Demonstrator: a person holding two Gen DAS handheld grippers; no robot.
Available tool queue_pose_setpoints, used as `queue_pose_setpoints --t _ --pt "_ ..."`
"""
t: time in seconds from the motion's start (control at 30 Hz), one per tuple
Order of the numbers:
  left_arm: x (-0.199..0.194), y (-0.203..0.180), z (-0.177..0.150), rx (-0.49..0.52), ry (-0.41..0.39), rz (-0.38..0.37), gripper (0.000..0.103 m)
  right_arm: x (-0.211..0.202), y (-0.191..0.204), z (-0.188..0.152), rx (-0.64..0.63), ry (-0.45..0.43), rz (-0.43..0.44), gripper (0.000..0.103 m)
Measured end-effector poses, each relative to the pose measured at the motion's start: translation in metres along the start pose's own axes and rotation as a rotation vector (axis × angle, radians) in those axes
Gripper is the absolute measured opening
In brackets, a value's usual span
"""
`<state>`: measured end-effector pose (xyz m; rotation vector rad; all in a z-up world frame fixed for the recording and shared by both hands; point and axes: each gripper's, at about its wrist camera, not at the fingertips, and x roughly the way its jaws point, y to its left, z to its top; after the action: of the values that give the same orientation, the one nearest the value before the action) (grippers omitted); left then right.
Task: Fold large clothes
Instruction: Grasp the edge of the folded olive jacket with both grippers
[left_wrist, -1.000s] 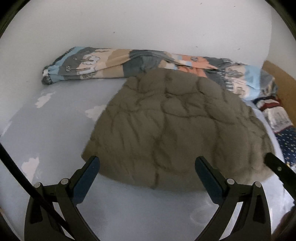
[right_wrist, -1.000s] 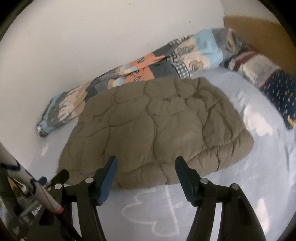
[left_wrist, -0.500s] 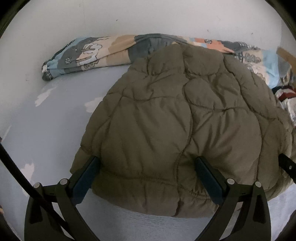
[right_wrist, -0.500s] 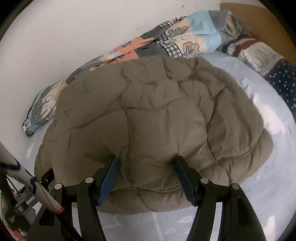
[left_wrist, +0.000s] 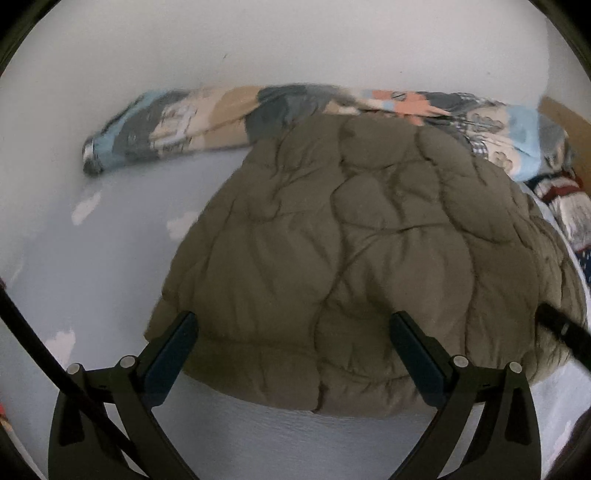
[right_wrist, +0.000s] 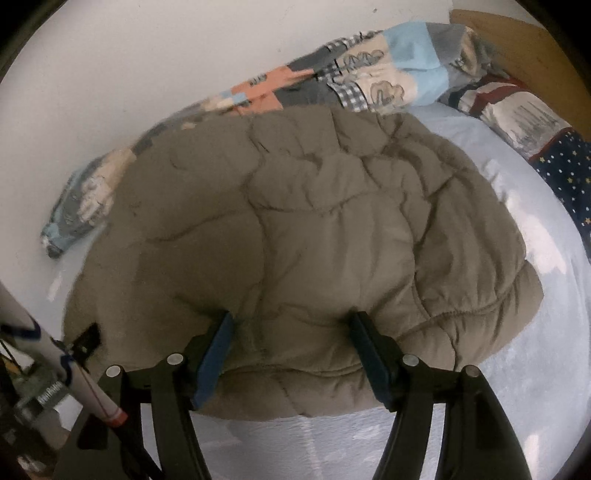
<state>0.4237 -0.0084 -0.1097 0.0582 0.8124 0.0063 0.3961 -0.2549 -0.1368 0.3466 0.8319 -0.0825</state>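
An olive quilted puffer jacket (left_wrist: 351, 240) lies flat on a pale blue bedsheet (left_wrist: 92, 295) with cloud prints. My left gripper (left_wrist: 291, 321) hangs over the jacket's near hem by its left corner, jaws wide open, the hem between the fingers. My right gripper (right_wrist: 291, 317) is further right on the same hem of the jacket (right_wrist: 295, 221). It is open too, with both fingertips pressed down into the padding and a bulge of fabric between them. Each gripper's finger tip shows at the edge of the other's view.
A rolled patchwork blanket (left_wrist: 221, 118) lies along the white wall behind the jacket. Patterned pillows (right_wrist: 517, 110) and a wooden headboard (right_wrist: 517, 40) are at the far right. A white tube and cables (right_wrist: 74, 376) stand at the lower left of the right wrist view.
Both grippers came forward and down onto the jacket; a second ago its hem lay ahead of the fingertips, now it lies between them. The jaws kept about the same width.
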Motion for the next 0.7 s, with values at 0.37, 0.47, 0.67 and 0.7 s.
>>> queue_pose_setpoints --t 0.37,0.47,0.67,0.7 --pt "-0.008 -0.025 -0.003 0.188 -0.111 0.06 0.103 0.006 -0.031 0.004 0.073 0.042 -0.079 0.072" --pt "-0.006 -0.028 -0.004 0.197 -0.114 0.049 0.103 0.01 -0.026 0.003 0.046 0.049 -0.091 0.08" --pt "0.004 -0.029 -0.009 0.205 -0.085 0.036 0.103 0.017 -0.023 -0.001 0.017 0.064 -0.104 0.084" --pt "0.005 -0.029 -0.009 0.198 -0.077 0.03 0.103 0.017 -0.023 -0.001 0.017 0.065 -0.104 0.084"
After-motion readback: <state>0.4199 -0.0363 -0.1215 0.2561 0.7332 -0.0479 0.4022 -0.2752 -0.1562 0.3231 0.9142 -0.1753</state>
